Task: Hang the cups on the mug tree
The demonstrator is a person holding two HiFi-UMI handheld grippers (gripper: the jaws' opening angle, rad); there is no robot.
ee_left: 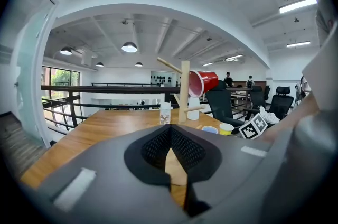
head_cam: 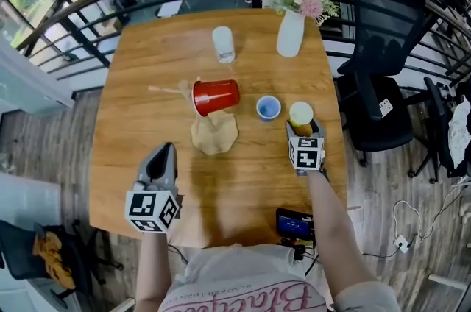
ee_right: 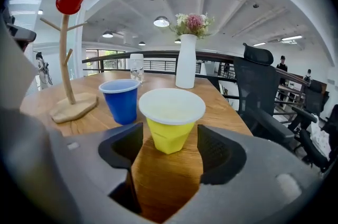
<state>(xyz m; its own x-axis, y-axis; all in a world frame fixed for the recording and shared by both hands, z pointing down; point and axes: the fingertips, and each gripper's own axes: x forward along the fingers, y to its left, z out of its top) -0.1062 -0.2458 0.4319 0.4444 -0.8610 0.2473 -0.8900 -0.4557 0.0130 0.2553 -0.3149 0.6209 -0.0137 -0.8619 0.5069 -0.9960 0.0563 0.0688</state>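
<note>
A red cup [head_cam: 215, 96] hangs tilted on the wooden mug tree [head_cam: 214, 134] at mid-table. To its right a blue cup [head_cam: 268, 108] and a yellow cup [head_cam: 300, 114] stand upright. My right gripper [head_cam: 304, 129] is at the yellow cup's near side. In the right gripper view the yellow cup [ee_right: 170, 117] stands between the open jaws of the right gripper [ee_right: 169, 137], with a gap on both sides. The blue cup [ee_right: 120, 100] is just left of it. My left gripper [head_cam: 163, 150] hovers low at the front left. Seen in its own view, the left gripper [ee_left: 170, 131] is shut and empty.
A white vase with flowers [head_cam: 291, 31] and a clear glass [head_cam: 223, 44] stand at the far side of the table [head_cam: 147, 82]. A small black device [head_cam: 294, 224] sits at the near edge. Office chairs [head_cam: 383, 45] stand to the right, past the table's edge.
</note>
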